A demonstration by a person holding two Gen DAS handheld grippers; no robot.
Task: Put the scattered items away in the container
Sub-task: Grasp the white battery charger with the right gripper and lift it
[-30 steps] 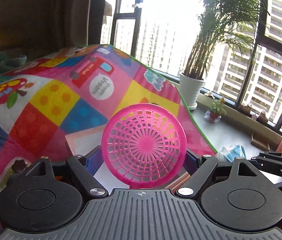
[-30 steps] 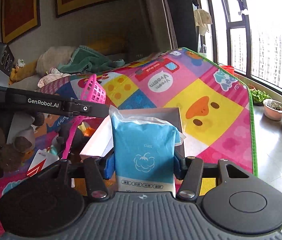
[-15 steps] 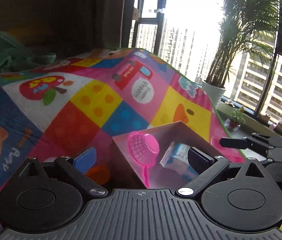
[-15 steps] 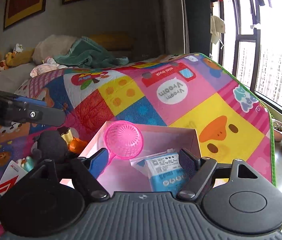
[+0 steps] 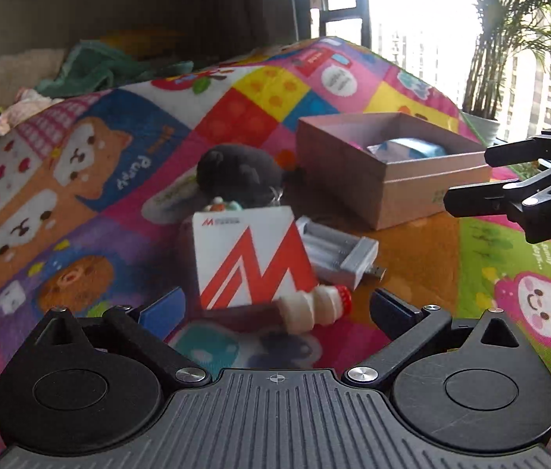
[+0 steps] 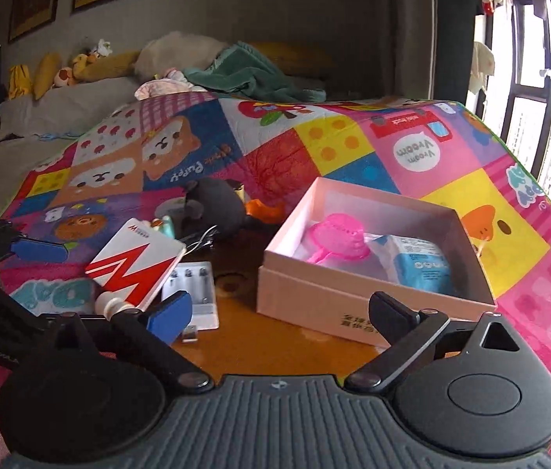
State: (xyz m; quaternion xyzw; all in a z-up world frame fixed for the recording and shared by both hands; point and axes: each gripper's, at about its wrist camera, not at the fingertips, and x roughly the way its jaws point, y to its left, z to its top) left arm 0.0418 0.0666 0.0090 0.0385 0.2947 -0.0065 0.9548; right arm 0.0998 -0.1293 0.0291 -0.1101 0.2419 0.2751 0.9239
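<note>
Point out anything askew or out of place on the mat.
The white card with the red M is propped at a tilt, leaning across the grey battery charger instead of lying flat. Nothing looks spilled or damaged; the pink box sits squarely.

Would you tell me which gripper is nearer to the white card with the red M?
Left. The left gripper is open right in front of the white card; the right gripper, also open, sits farther off, nearer the box.
</note>
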